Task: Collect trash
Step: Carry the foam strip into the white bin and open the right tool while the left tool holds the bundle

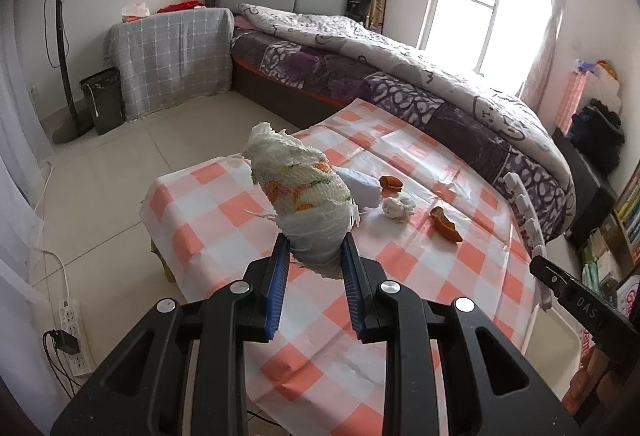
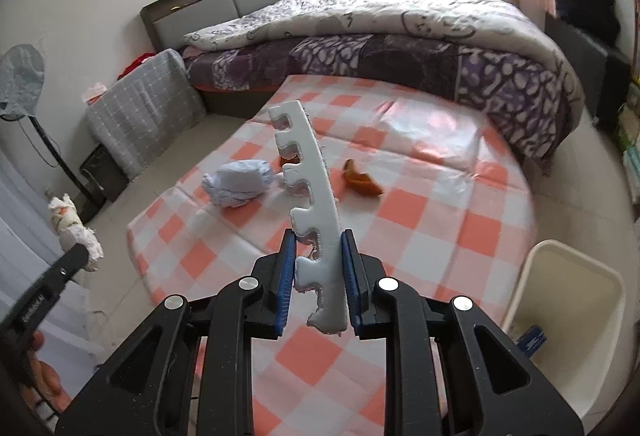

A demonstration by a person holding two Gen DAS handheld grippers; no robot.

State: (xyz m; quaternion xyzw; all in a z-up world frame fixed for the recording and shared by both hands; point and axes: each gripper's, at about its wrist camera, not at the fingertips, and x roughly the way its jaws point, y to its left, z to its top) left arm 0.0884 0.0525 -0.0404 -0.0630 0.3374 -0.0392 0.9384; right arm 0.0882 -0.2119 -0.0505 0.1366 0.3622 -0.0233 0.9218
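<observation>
Trash is in both jaws — left gripper (image 1: 314, 256) pinches a crumpled wrapper (image 1: 298, 187), right gripper (image 2: 319, 268) a foam strip (image 2: 310, 191); next, carry both over the bin (image 2: 568, 320).

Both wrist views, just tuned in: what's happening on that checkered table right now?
A person with a handheld gripper in each hand is clearing trash. The left gripper is shut on a crumpled wad of printed tissue, held above the checkered table. The right gripper is shut on a notched white foam strip. On the table lie a bluish paper ball, a small white wad and two orange peel pieces. A cream bin stands beside the table.
</observation>
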